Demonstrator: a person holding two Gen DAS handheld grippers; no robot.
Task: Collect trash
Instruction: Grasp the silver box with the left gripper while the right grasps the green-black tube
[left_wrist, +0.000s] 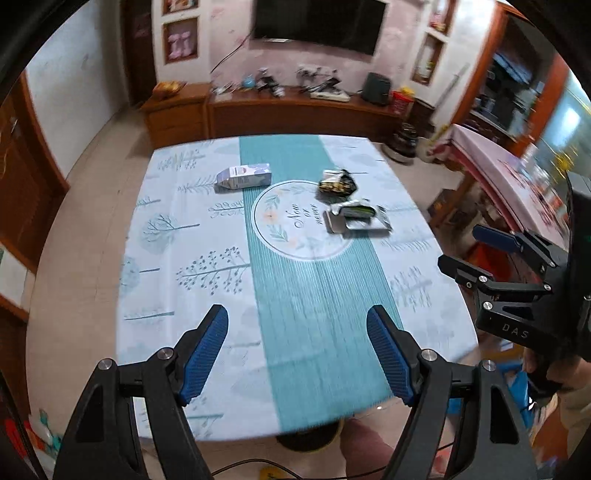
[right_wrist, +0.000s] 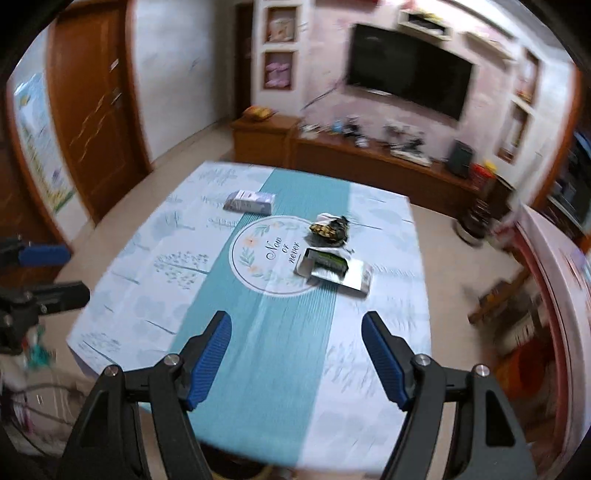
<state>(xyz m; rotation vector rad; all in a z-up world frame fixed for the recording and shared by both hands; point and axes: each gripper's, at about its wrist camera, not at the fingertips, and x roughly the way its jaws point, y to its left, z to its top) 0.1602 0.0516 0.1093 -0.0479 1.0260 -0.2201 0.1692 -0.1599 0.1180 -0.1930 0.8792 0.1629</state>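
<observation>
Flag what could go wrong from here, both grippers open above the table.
1. The silver wrapper and dark crumpled wrapper lie close together; a grab may snag both.
2. The silver wrapper lies flat, so the pads may catch the tablecloth.
3. The carton lies far across the table, a long reach.

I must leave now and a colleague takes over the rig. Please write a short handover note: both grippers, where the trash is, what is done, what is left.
Left gripper: open, empty, above the near table edge.
Right gripper: open, empty, beside the left.
On the tablecloth: a small carton lying far left; a crumpled dark wrapper far right of the centre circle; a silver foil packet just in front of it.
Done: nothing collected that shows here.
Left: pick up all three pieces. No bin is clearly in view.
</observation>
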